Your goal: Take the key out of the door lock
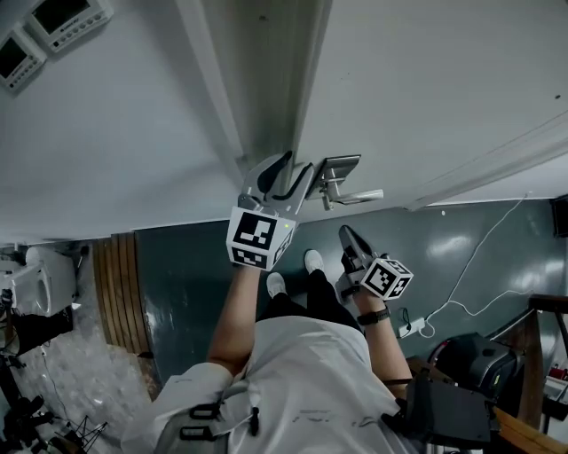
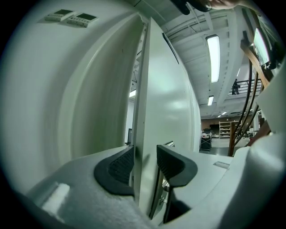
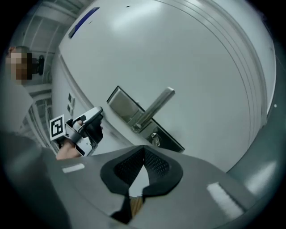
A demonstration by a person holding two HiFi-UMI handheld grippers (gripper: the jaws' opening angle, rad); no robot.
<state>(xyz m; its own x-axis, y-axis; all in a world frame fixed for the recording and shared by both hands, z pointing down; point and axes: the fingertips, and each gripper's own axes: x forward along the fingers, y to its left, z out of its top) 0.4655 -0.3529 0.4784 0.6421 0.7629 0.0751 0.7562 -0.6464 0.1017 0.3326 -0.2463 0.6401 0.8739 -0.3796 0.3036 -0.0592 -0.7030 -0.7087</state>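
The white door (image 1: 426, 80) stands ajar, its edge (image 2: 143, 125) toward me. My left gripper (image 1: 295, 164) is open and straddles that edge just left of the lever handle (image 1: 353, 193); its pads (image 2: 117, 166) lie close to both door faces. My right gripper (image 1: 348, 235) hangs lower, away from the door, shut with nothing visible between its tips. In the right gripper view the handle (image 3: 154, 109) and the lock cylinder (image 3: 155, 139) lie ahead of the right gripper (image 3: 143, 150); whether a key sits in the cylinder is too small to tell. The left gripper (image 3: 91, 123) shows there at the door edge.
Two wall control panels (image 1: 53, 22) hang left of the door frame. A white cable (image 1: 470, 275) and plug (image 1: 413, 326) lie on the grey floor at right, near a dark bag (image 1: 470, 359). Wooden slats (image 1: 120, 284) lie at left. The person's feet (image 1: 313, 260) stand by the door.
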